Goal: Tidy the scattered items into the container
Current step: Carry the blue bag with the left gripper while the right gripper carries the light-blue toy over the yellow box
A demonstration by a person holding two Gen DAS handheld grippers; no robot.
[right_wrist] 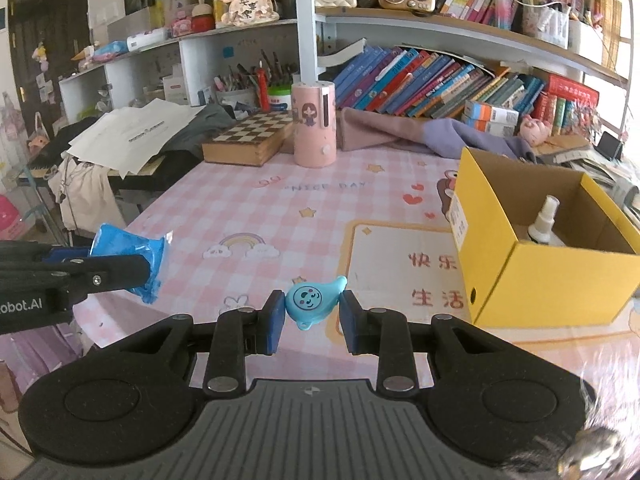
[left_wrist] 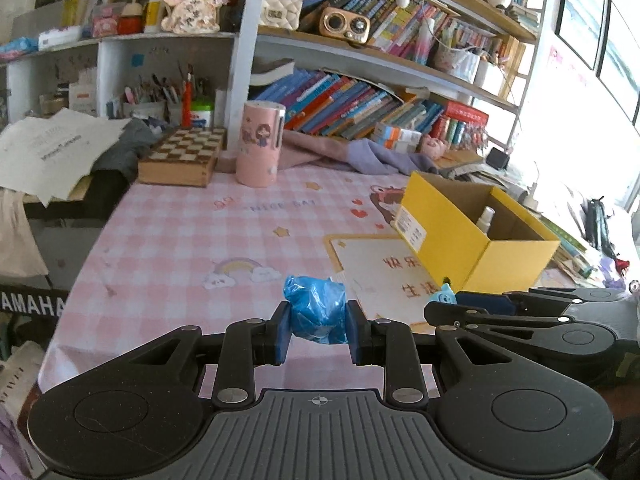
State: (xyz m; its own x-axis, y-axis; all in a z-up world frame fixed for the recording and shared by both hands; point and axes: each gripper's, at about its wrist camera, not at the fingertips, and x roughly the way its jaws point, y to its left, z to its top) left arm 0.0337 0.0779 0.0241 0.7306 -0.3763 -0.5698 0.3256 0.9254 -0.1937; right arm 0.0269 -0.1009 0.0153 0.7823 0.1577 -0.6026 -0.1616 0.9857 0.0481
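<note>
A crumpled blue plastic packet (left_wrist: 316, 312) sits between the pads of my left gripper (left_wrist: 318, 330), which is shut on it above the pink checked tablecloth. My right gripper (right_wrist: 312, 318) is shut on a light blue teardrop toy (right_wrist: 314, 300) with a face printed on it. The open yellow box (right_wrist: 540, 280) stands to the right of both grippers, with a white spray bottle (right_wrist: 545, 220) inside. The left wrist view shows the yellow box (left_wrist: 448, 240) ahead on the right and the right gripper (left_wrist: 448, 305) beside me with the toy (left_wrist: 445, 295). In the right wrist view, the left gripper (right_wrist: 144, 264) carries the packet (right_wrist: 128, 248) at the left.
A pink cylinder holder (right_wrist: 314, 124) and a chessboard box (right_wrist: 248, 140) stand at the table's far side, with purple cloth (right_wrist: 440, 132) beside them. Packed bookshelves (right_wrist: 440, 80) rise behind. The table's left edge (left_wrist: 80, 272) drops off to papers and bags.
</note>
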